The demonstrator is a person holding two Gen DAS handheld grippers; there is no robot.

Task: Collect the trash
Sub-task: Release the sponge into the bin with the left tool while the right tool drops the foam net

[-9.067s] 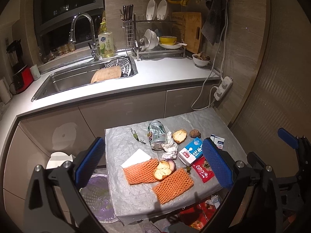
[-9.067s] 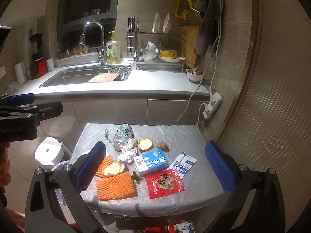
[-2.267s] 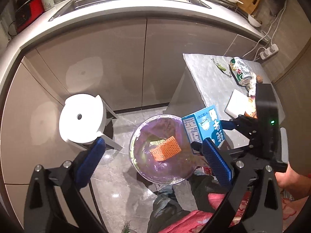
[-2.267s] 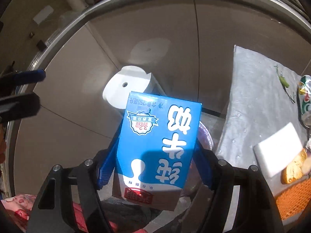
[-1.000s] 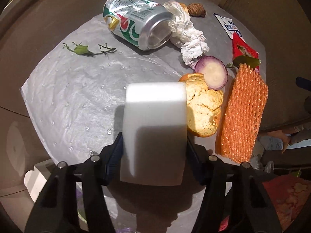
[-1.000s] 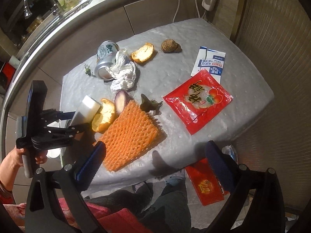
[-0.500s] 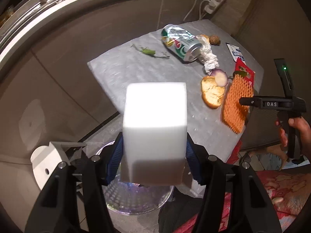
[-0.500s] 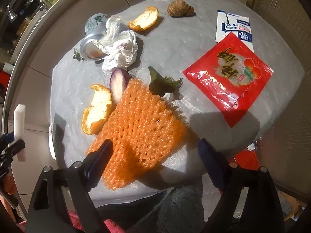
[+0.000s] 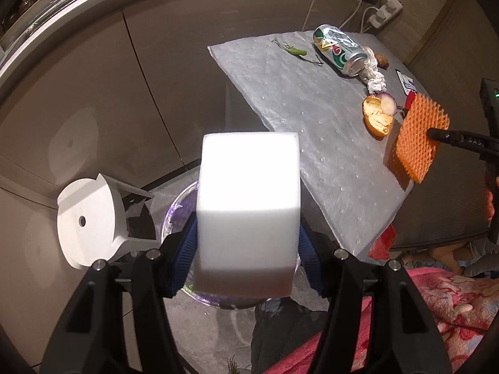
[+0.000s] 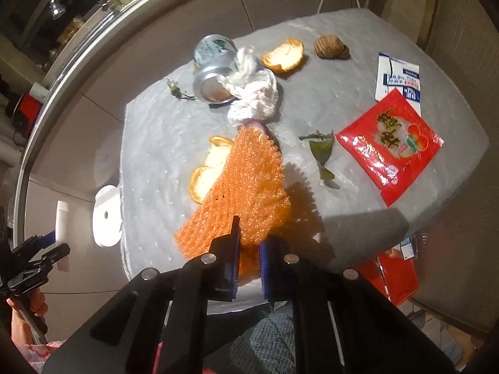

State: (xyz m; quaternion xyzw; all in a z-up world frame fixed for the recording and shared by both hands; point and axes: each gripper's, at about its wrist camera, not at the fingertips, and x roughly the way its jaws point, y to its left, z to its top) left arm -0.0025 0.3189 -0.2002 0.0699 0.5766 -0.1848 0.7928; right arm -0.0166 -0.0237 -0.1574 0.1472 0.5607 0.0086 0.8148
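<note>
My left gripper (image 9: pixel 248 265) is shut on a white foam block (image 9: pixel 248 205) and holds it over the clear bin (image 9: pixel 181 199) on the floor, left of the table. My right gripper (image 10: pixel 249 261) is shut on the near edge of an orange foam net (image 10: pixel 246 187), lifted off the grey-covered table (image 10: pixel 156 131); the net also shows in the left wrist view (image 9: pixel 416 140). On the table lie a crushed can (image 10: pixel 212 74), a crumpled tissue (image 10: pixel 254 93), orange peels (image 10: pixel 205 174), a red snack packet (image 10: pixel 389 143), a wipe sachet (image 10: pixel 397 78) and a leaf (image 10: pixel 321 152).
A white stool (image 9: pixel 90 218) stands left of the bin. Cabinet fronts (image 9: pixel 93 93) and the counter edge run behind. A taro root (image 10: pixel 330 46) and a second peel (image 10: pixel 283 54) lie at the table's far side. Red packets (image 10: pixel 399 274) lie on the floor under the table.
My right gripper has shut on the orange net and raised its near edge. My left gripper has carried the white block further left, away from the table and lower over the bin.
</note>
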